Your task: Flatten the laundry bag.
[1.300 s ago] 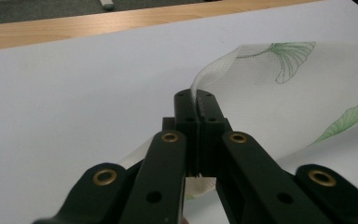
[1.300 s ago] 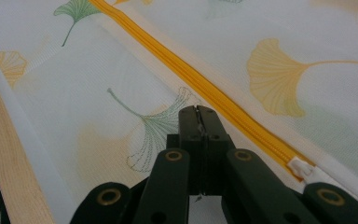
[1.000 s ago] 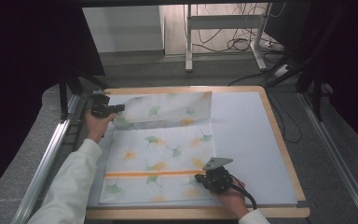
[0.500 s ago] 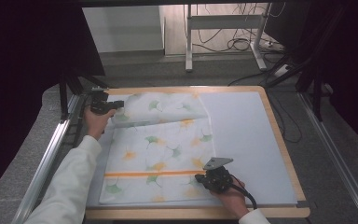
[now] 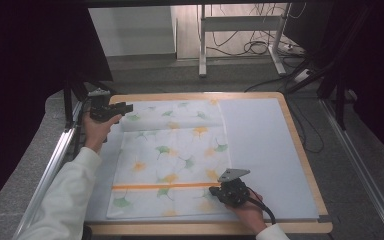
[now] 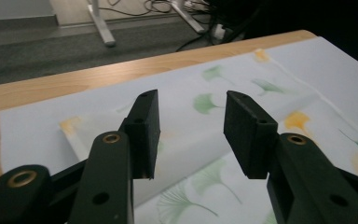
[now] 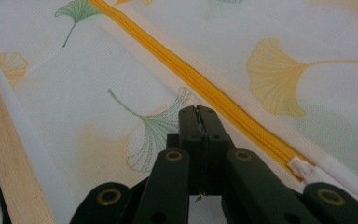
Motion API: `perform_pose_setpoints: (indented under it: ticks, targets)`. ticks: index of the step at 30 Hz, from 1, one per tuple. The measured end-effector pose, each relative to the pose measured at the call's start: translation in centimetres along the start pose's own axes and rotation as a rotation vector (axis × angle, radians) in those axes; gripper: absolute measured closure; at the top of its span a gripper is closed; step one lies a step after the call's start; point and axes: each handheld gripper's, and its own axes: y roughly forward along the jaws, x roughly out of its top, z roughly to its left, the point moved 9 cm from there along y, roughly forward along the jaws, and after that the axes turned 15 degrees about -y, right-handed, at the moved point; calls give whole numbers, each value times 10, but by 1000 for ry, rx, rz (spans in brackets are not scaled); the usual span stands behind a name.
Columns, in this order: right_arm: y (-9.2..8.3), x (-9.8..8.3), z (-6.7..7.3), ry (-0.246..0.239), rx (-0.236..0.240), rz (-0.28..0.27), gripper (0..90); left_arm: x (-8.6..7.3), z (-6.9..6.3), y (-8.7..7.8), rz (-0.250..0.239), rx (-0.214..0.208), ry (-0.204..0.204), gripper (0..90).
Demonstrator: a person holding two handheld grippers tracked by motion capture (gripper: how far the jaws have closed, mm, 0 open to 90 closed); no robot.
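A white mesh bag [image 5: 172, 155] printed with green and orange ginkgo leaves lies flat on the white mat [image 5: 260, 145]. Its far part is folded over into a band [image 5: 175, 117]. An orange zipper [image 5: 165, 186] runs across the near end. My left gripper [image 5: 128, 107] hovers at the band's far left corner. Its jaws have just been opening and stand apart with nothing between them [image 6: 191, 109]. My right gripper [image 5: 214, 191] rests shut on the bag's near right corner, its tips [image 7: 198, 112] beside the zipper [image 7: 205, 88] and the white pull [image 7: 303, 168].
The mat covers a wooden board with a raised light-wood rim [image 5: 300, 145]. Metal rails [image 5: 50, 170] run along the table's left and right sides. Beyond the far edge are a grey floor, a table leg [image 5: 202, 40] and loose cables.
The left gripper has let go of the bag's folded far corner, opened and lifted slightly. The raised fold has settled flat. The right gripper has stayed put.
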Motion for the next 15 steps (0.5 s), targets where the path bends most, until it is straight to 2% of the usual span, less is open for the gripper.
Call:
perform_pose_setpoints:
  ticks: [2, 3, 5, 6, 8, 10, 14, 15]
  targets:
    - [0, 0, 0, -1, -1, 1, 889, -4, -8, -4, 7, -20, 11, 527]
    - [0, 0, 0, -1, -1, 1, 889, -4, -8, -4, 7, -20, 11, 517]
    - [0, 0, 0, -3, -1, 3, 889, -11, -18, -7, -16, 1, 49, 504]
    - [0, 0, 0, -4, -2, 4, 889, -14, -22, -8, -13, -1, 63, 497]
    - [0, 0, 0, -6, -2, 5, 889, -18, -27, -8, 0, -12, 73, 469]
    - [0, 0, 0, -8, -2, 5, 889, -32, -39, -7, 30, -19, 110, 444]
    - [-1, 0, 0, -8, -4, 6, 889, -49, -58, -5, 60, -61, 121, 397]
    - [-1, 0, 0, -8, -4, 6, 889, -49, -58, -5, 60, -61, 121, 391]
